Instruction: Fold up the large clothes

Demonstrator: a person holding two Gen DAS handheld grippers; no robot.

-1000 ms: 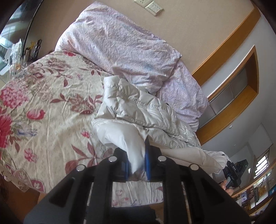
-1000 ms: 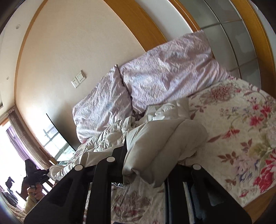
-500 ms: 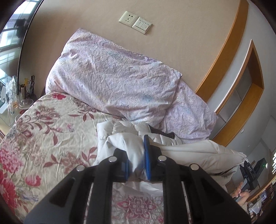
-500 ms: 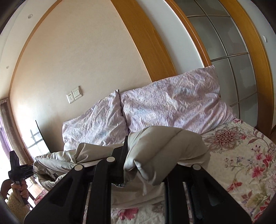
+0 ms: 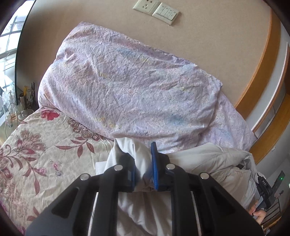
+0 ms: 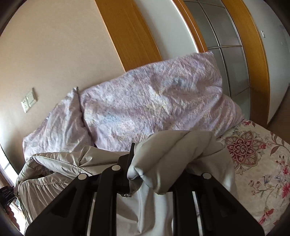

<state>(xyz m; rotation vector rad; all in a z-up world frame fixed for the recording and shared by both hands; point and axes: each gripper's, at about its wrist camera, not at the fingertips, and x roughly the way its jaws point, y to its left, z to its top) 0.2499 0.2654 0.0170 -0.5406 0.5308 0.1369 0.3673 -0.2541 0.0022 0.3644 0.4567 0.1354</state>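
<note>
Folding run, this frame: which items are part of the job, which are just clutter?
In the job:
- pale grey puffy jacket
- left gripper, shut on a fold of it
- right gripper, clamping a bunched fold
- floral bedspread as work surface

Lying about:
- two lilac crinkled pillows
- white wall socket and switch plate
- bottles on the bedside stand

The bed (image 5: 36, 154) is covered by a cream bedspread printed with red and maroon flowers, visible in both wrist views. Two lilac crinkled pillows lie at its head against the beige wall: the left pillow (image 5: 130, 90) overlaps the right pillow (image 5: 233, 125). A pale grey puffer jacket (image 6: 59, 163) is held up over the bedspread just in front of the pillows; where it touches the bed is hidden.
</note>
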